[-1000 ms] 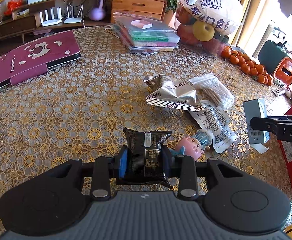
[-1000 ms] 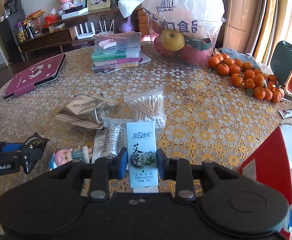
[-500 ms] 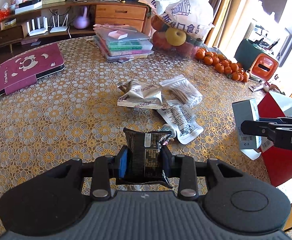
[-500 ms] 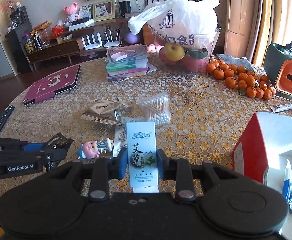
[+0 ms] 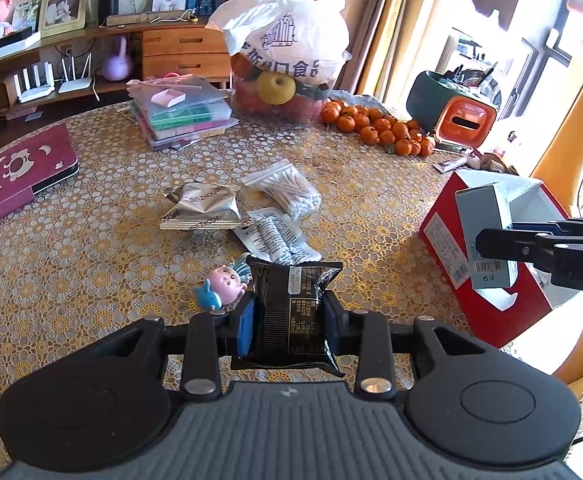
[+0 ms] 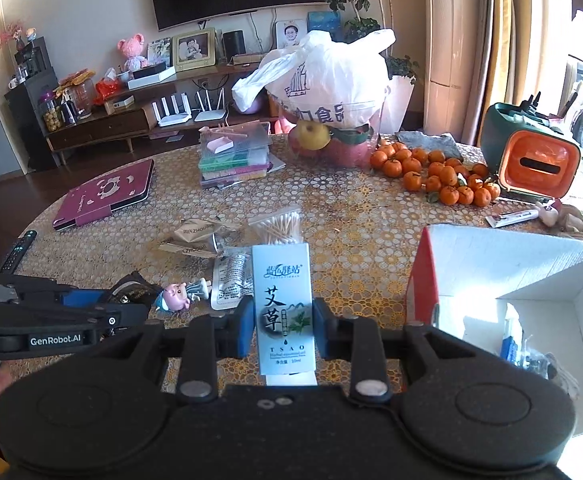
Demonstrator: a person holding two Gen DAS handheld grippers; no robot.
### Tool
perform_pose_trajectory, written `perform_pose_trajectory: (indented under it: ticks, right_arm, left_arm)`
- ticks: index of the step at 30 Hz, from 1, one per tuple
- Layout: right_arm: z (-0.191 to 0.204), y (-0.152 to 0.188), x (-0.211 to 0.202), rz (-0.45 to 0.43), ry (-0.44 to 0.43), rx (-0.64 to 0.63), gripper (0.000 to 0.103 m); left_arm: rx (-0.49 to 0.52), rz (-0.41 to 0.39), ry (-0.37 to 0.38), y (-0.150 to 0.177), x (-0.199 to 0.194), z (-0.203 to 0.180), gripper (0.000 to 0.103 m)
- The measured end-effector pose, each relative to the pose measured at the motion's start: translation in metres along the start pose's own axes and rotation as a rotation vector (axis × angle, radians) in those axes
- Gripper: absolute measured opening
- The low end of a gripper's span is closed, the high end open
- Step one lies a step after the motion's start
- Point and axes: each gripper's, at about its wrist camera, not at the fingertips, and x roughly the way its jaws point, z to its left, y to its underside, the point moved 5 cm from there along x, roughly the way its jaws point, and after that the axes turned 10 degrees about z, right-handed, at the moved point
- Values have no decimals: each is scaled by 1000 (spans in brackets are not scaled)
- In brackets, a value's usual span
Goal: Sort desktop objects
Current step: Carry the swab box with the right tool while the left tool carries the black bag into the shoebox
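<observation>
Left gripper (image 5: 289,314) and right gripper (image 6: 283,326) both raised, jaws clamped around loads.

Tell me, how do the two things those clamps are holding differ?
The left gripper pinches a black packet, soft, crinkled and glossy; the right gripper pinches a pale blue carton, rigid and flat-sided. The packet carries small white print; the carton has large dark characters and a leaf picture. Both are held upright, off the table.

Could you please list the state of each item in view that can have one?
Left tongs: shut on the black packet.
Right tongs: shut on the light blue box, held upright.
Red box: open at the top, items inside.
Cotton swab bag: lying on the table.
Silver packet: crumpled, lying flat.
</observation>
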Motion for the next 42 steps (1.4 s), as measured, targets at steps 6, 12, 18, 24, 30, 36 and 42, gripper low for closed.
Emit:
perform_pose_trajectory:
  ticks: [6, 12, 18, 24, 30, 36, 42]
  right_arm:
    - [-20, 6, -21, -10, 14, 40, 29]
    - [-41, 11, -37, -21, 25, 76, 29]
    - [-73, 18, -55, -32, 66, 111, 29]
    - [-102, 24, -68, -40, 102, 142, 29]
    - [-130, 28, -74, -44, 136, 171, 29]
    - [-154, 35, -74, -33, 167, 198, 29]
    - [-181, 41, -73, -31, 199, 233, 29]
  left_arm:
    - [63, -11, 36, -5, -9, -31, 33]
    - [115, -11, 82, -11, -14, -66, 33]
    - [175, -15, 125, -18, -13, -103, 33]
    - [227, -1, 169, -24, -5, -141, 33]
    - [287, 9, 192, -30, 4, -174, 33]
    - [344, 24, 207, -33, 16, -203, 33]
    - [384, 47, 216, -38, 34, -230, 33]
